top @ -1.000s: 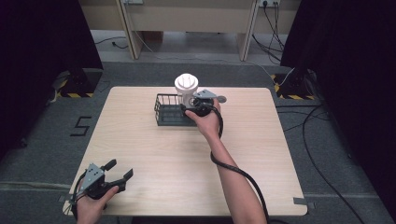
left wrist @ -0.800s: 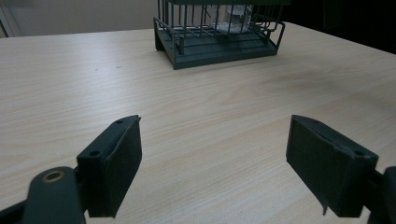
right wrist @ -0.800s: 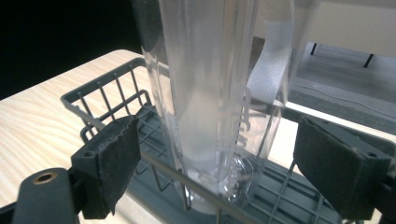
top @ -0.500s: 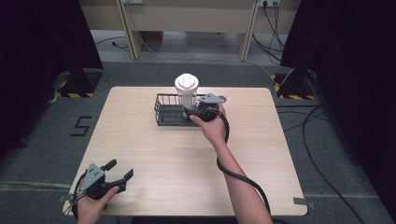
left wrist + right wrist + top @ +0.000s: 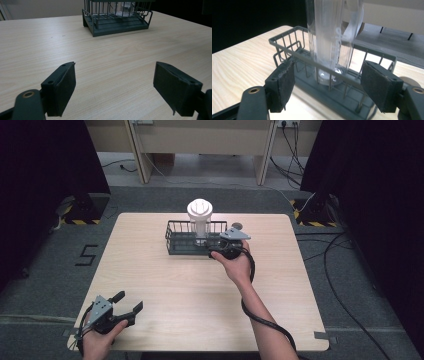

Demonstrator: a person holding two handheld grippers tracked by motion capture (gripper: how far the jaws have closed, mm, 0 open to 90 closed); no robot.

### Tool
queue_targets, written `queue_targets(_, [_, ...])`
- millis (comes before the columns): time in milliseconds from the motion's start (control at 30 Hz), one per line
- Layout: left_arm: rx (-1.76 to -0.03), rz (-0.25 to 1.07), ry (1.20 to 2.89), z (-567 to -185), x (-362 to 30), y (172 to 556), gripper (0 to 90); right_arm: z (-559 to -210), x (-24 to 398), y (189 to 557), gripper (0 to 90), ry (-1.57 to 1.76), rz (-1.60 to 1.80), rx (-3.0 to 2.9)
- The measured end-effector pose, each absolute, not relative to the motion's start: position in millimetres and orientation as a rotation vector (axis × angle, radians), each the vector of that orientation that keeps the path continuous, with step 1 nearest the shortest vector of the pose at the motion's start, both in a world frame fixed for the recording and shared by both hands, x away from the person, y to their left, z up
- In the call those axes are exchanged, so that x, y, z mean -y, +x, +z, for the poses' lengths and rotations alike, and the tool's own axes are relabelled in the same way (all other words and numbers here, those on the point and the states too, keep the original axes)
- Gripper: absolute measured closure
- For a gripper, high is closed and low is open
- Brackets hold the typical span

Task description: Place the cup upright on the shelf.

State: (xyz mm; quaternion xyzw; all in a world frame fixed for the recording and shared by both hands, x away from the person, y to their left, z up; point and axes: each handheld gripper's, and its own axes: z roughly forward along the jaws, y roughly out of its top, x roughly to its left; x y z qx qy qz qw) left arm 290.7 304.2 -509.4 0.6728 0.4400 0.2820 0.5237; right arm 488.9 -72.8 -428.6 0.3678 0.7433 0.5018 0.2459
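My right claw (image 5: 327, 85) has just been closing, nothing pinched, just outside the wire basket (image 5: 294, 47) holding the clear cup (image 5: 332, 37); my left claw (image 5: 113, 87) rests spread over the desk (image 5: 112, 50).

The right claw (image 5: 216, 251) is a matte black two-jaw tool capped by a grey three-cornered plate, and a thick black cable trails from it. The left claw (image 5: 127, 302) is black too, with a grey boxy block at its rear. Each jaw carries a flat black pad, frayed along its edges, and a brass-ringed screw hole. Both forearms are bare, with no sleeves.
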Motion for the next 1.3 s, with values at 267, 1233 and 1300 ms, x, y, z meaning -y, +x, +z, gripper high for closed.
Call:
queue_targets(267, [-1.054,0.677,1.613,-510,-304,291,17.7,-434,88,471,31.7,1.014,1.367,-2.035])
queue_targets(1233, [-1.041,0.695,1.618,-509,-301,289,17.7,-467,175,383,36.4,1.075,1.324,-2.009])
queue_targets(1300, [-1.044,0.705,1.622,-509,-301,289,17.8,-472,185,372,36.0,1.090,1.331,-1.974])
